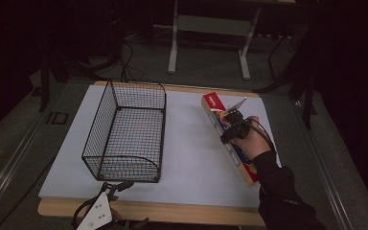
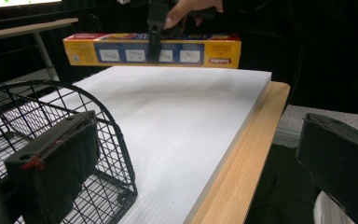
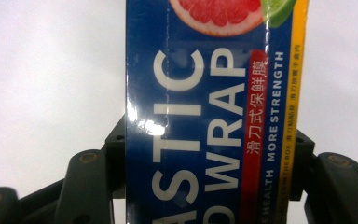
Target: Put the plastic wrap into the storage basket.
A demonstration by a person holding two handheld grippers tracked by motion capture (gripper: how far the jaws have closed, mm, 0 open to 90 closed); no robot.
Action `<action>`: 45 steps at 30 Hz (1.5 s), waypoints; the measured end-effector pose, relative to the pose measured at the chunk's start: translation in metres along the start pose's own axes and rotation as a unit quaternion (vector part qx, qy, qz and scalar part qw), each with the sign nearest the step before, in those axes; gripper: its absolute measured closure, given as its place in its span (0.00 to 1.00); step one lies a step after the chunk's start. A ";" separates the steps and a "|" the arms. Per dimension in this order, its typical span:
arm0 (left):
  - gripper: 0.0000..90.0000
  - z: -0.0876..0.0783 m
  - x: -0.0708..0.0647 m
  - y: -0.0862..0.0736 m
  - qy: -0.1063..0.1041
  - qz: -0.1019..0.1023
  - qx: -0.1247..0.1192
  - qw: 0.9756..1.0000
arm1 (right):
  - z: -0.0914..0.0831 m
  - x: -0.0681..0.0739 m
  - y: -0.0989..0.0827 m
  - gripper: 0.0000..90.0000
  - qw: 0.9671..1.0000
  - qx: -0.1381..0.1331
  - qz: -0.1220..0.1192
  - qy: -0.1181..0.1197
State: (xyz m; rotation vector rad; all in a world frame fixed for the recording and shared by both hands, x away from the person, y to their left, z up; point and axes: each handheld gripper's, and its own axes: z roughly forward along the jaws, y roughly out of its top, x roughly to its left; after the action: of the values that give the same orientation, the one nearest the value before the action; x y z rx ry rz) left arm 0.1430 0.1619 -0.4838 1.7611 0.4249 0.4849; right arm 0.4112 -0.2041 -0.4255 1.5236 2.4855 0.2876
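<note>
1. At the left of the high view, the left gripper (image 1: pixel 106 203) hangs at the near edge of the table (image 1: pixel 196 213), just in front of the wire basket (image 1: pixel 124 139). Its jaws stand wide apart with nothing between them: in the left gripper view one black jaw sits against the basket's rounded near end and the other is far off over the wooden edge. I judge it is parked there to stay out of the way, or to be ready to steady the basket.

2. The wire basket stands upright on the white board (image 1: pixel 191 143), open side up, with nothing in it that I can make out. Its long, narrow shape looks suited to taking a long box laid lengthwise, which is probably why it waits here.

3. Between basket and box is a bare stretch of white board, so the two are well apart.

4. At the right, the right gripper (image 1: pixel 231 125) is clamped across the plastic wrap box (image 1: pixel 223 129) around its middle. Gripping there likely keeps the long box balanced so neither end droops.

5. In the right gripper view the plastic wrap box (image 3: pixel 209 116) runs straight up between the two jaws, its long sides pressed by the pads on either side, printed face toward the camera.

6. In the left gripper view the box (image 2: pixel 151 50) appears level and clear of the board, held from above by the right gripper (image 2: pixel 154 44), with the hand (image 2: pixel 186 11) above it.
</note>
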 end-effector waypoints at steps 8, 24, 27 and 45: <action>0.00 0.000 0.000 0.000 0.000 0.003 0.004 1.000 | -0.020 0.019 0.020 0.44 1.000 -0.029 -0.011 0.007; 0.00 0.001 -0.001 0.000 0.000 0.005 0.008 1.000 | -0.045 0.066 0.061 0.44 0.998 -0.055 -0.036 0.020; 0.00 0.001 -0.002 0.000 -0.003 0.007 0.006 1.000 | -0.047 0.077 0.069 0.44 0.997 -0.059 -0.042 0.023; 0.00 0.000 -0.002 0.000 -0.006 0.007 0.010 1.000 | -0.067 0.140 0.112 0.44 0.993 -0.082 -0.080 0.026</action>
State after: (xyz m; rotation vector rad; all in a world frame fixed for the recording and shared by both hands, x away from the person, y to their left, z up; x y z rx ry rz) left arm 0.1414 0.1614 -0.4843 1.7864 0.4094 0.4810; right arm 0.4258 -0.0329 -0.3412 1.2607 2.5348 0.4958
